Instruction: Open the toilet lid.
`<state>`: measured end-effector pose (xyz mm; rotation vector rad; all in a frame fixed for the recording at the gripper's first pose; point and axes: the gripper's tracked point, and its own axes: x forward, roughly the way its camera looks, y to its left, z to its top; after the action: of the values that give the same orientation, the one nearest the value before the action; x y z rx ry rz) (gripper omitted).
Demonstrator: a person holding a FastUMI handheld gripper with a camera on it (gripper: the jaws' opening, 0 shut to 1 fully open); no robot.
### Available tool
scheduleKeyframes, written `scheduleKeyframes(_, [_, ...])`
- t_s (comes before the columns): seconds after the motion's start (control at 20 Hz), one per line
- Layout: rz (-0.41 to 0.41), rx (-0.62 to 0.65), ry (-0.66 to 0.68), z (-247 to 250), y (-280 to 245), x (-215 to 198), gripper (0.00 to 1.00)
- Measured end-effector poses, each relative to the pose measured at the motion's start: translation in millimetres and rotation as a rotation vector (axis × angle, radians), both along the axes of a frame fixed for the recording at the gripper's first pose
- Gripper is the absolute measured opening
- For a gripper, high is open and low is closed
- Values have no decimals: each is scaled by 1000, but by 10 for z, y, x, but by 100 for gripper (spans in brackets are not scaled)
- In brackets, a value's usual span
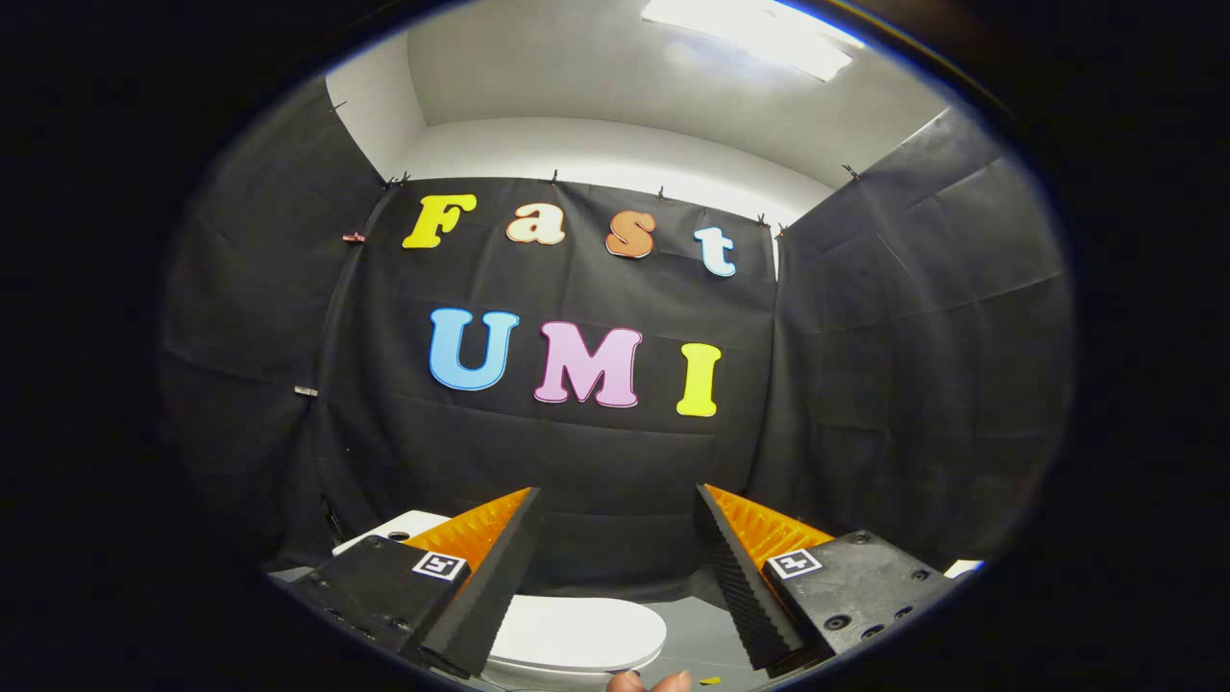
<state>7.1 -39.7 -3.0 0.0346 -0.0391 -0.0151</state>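
Two fingers of the tool [615, 567] are held spread, gripping nothing; the closed toilet lid [577, 634] lies low between them, apparently so its edge can be approached.

Toilet lid [577, 630] down, below spread fingers [524, 538], booth wall behind.

Toilet lid [586, 630] partly hidden behind 1 finger [480, 586], fingertips [649, 682] cut off below
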Motion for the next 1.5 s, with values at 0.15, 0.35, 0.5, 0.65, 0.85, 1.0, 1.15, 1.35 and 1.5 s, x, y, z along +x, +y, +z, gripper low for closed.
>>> scheduleKeyframes(0.15, [-26,28,7,-97,-198,55,98])
scheduleKeyframes(0.35, [-79,21,10,-195,-443,165,97])
scheduleKeyframes(0.5, [-98,-13,22,-323,-510,196,97])
scheduleKeyframes(0.65, [-81,-24,61,-550,-491,307,98])
scheduleKeyframes(0.85, [-45,-3,114,-936,-432,470,98])
scheduleKeyframes(1.0, [-13,34,195,-1424,-380,569,98])
scheduleKeyframes(1.15, [18,107,255,-1851,-352,656,98])
scheduleKeyframes(1.35, [140,314,346,-2476,-203,732,98])
scheduleKeyframes(1.5, [163,478,442,-3004,-262,786,98])
